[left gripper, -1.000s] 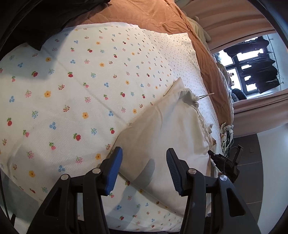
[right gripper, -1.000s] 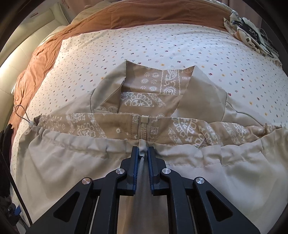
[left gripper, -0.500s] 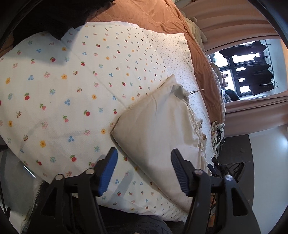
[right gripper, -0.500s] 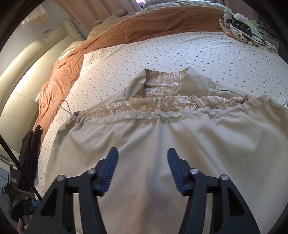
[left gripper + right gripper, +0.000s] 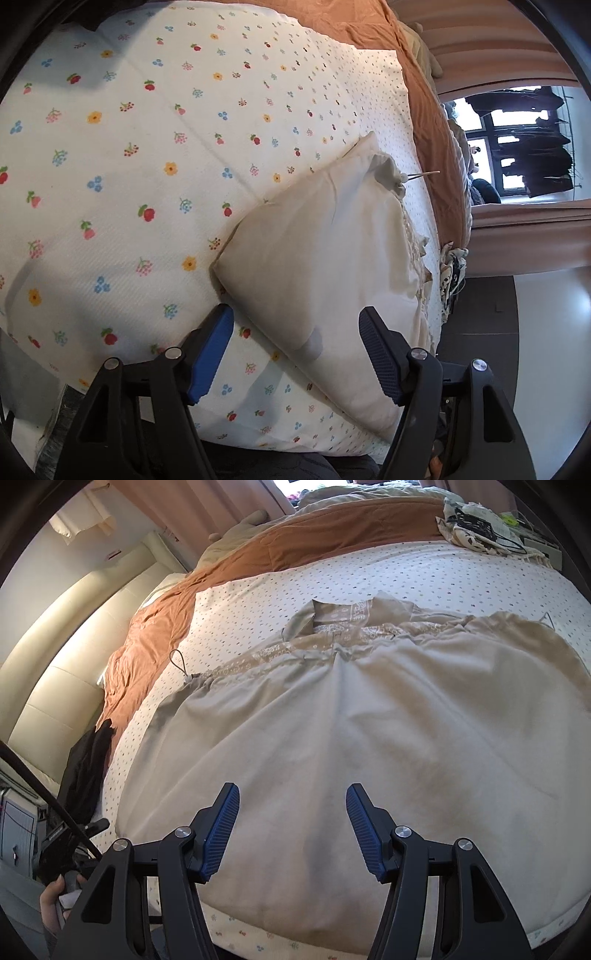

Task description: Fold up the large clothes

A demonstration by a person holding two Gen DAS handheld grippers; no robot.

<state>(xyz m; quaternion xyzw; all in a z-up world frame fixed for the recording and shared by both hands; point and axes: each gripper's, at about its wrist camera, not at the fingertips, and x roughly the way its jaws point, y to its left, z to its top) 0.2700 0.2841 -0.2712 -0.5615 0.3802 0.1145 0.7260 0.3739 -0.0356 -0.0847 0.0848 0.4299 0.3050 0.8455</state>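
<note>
Beige jacket [image 5: 369,720] lies folded on the bed, on the flower-print sheet [image 5: 129,166], its hem doubled up toward the collar so the paisley lining [image 5: 332,635] shows in a band at the far edge. A drawstring loop [image 5: 179,662] sticks out at the jacket's left corner onto the sheet. Right gripper [image 5: 291,830]: fingers [image 5: 221,827] spread well apart, above the near, plain part of the jacket; nothing between them and no pad touching cloth; the jaws have just been opening, from a pinch to this gap. Left gripper [image 5: 295,354]: fingers [image 5: 210,350] likewise wide apart, having opened a little further within the last second; they stand over the near corner of the folded jacket [image 5: 325,258], one finger over the sheet, the other over the cloth, with no visible grip. In the left wrist view the jacket reads as a flat cream wedge with a gathered corner and cord end [image 5: 402,177] at its far tip. Rust-coloured blanket [image 5: 295,542] lies across the far part of the bed. Black garment [image 5: 88,764] at the bed's left edge. A hand [image 5: 51,901] shows at lower left of the right wrist view.
</note>
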